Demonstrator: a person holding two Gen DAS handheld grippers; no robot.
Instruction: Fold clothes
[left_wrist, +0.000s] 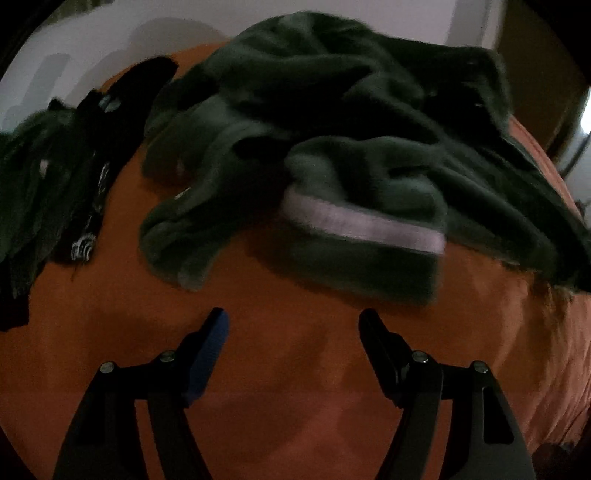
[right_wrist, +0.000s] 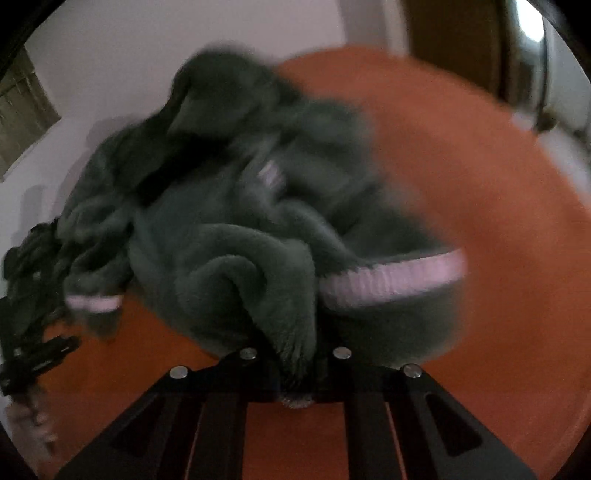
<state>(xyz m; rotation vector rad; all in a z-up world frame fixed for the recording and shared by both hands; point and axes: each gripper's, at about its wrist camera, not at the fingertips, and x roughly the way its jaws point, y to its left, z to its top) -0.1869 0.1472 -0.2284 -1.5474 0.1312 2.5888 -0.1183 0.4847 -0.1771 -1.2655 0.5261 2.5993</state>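
I hold the right gripper (right_wrist: 295, 384) clamped on the green fleece (left_wrist: 332, 122) crumpled on the orange bed (left_wrist: 295, 369); left gripper (left_wrist: 293, 325) gapes empty, its pale-banded cuff (left_wrist: 364, 223) just ahead

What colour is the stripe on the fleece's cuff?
Pale pink stripe on the dark green fleece, clearest in the right wrist view.

Orange bed sheet (left_wrist: 295, 369); crumpled green fleece (left_wrist: 332, 129) on it, dark clothes (left_wrist: 74, 166) beside.
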